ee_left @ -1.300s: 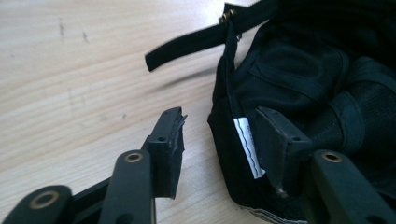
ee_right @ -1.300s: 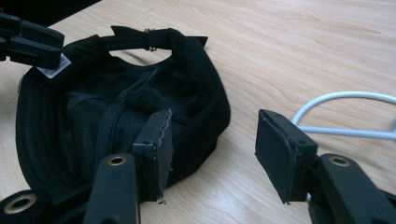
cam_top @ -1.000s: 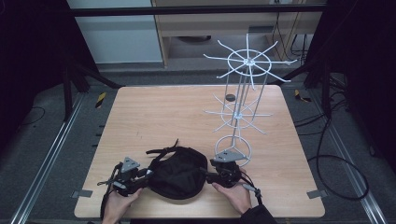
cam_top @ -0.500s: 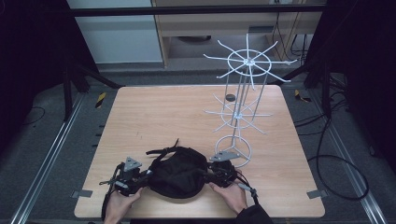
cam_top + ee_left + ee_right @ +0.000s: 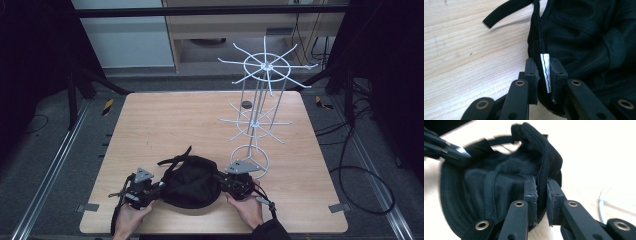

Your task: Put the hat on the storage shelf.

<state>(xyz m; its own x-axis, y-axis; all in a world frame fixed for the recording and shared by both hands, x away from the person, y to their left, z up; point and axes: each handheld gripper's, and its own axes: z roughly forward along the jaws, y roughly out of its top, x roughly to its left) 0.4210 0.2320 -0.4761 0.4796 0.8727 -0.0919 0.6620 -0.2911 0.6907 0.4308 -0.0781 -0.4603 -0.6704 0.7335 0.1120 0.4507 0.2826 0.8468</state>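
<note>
Black cap (image 5: 191,181) sits in the lower middle of the high view, upside down on the wooden table (image 5: 175,120), strap bits poking toward upper left.

Left gripper (image 5: 156,188) is at the cap's left edge, clamped on the rim w/ a white tag (image 5: 545,72) pinched between its pads in the left gripper view. Right gripper (image 5: 223,181) is on the cap's right edge; its jaws have just been closing and the rim seam (image 5: 541,190) is squeezed between them.

So the cap's long axis runs left-right btwn both hands. The white wire rack (image 5: 257,115) stands up and right of the cap, so the right hand is nearer, imo the lift goes that way.
</note>
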